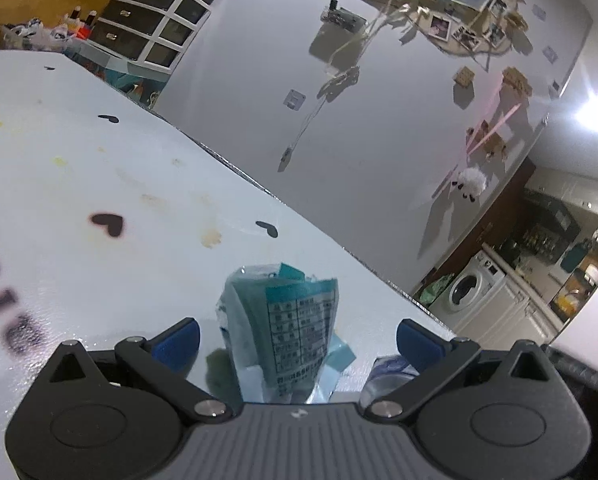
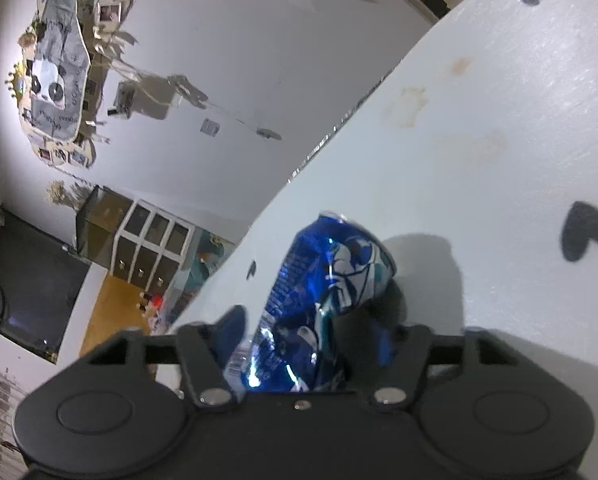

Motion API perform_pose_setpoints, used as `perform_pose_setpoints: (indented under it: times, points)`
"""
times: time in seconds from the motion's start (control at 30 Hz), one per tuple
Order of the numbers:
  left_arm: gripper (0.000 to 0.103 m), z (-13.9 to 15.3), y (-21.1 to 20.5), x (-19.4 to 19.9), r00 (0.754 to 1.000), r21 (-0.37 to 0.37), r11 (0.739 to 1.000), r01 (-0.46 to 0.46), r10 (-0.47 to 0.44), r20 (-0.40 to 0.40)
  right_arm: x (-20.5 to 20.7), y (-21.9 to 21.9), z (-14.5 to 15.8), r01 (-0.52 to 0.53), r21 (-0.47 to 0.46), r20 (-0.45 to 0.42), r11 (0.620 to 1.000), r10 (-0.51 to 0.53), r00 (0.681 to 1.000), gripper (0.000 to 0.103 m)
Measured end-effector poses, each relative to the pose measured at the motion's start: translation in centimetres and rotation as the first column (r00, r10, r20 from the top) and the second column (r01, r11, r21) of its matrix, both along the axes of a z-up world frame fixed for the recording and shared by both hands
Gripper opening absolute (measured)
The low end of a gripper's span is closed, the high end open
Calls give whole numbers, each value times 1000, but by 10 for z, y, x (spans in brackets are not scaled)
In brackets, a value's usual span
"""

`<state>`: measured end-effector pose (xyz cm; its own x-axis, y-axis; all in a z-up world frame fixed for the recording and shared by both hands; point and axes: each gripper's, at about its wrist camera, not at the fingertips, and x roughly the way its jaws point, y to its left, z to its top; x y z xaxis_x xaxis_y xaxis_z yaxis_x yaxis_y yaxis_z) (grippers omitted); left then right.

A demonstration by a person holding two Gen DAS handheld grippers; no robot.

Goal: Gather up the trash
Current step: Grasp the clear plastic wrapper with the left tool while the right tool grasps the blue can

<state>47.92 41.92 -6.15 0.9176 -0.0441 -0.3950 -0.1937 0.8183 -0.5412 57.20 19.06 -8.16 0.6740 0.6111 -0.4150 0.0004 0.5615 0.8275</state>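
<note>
In the left wrist view a teal and clear plastic wrapper [image 1: 283,328] with a printed label stands between the blue pads of my left gripper [image 1: 298,338]. The jaws are wide apart and do not touch it. A bit of the blue can [image 1: 387,372] shows by the right pad. In the right wrist view a crushed blue drink can [image 2: 323,304] sits between the fingers of my right gripper [image 2: 307,340]. The blue pads stand close on both sides of the can, and contact is hard to make out.
The white table [image 1: 99,184] with black heart marks and yellowish stains fills both views [image 2: 499,120]. Its far edge runs along a white wall. A drawer cabinet [image 1: 147,28], a washing machine [image 1: 475,284] and a kitchen counter stand beyond.
</note>
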Motion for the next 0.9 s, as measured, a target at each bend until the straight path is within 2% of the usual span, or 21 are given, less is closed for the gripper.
perform_pose_setpoints:
  times: [0.07,0.2,0.27,0.37,0.5,0.6,0.77,0.9]
  points:
    - [103,-1,1,3,1000,-14,1000,-1,1,8,1,2,-3,-21,26,29,999,20,999,44]
    - [102,-1,1,7,1000,-23,1000,-5,6,15,-3,9,3,-80,-24,93,997,82,992,41]
    - [99,0,0,11,1000,-15,1000,2,-2,8,-5,13,6,-106,-33,108,994,109,988,29]
    - [91,2,-4,20,1000,23,1000,10,-9,-18,-12,17,14,-136,-78,142,988,146,979,28]
    - [61,3,-9,25,998,58,998,12,-9,-56,-16,21,19,-152,-131,175,980,174,969,27]
    - [57,3,-10,22,998,68,998,9,-5,-62,-21,19,23,-155,-167,187,974,186,965,27]
    - [51,10,-31,18,998,182,982,44,-34,-59,-39,-2,29,-113,-230,210,967,163,964,27]
    - [48,17,-62,13,995,303,949,90,-74,-64,-55,-22,33,-92,-274,219,957,155,963,27]
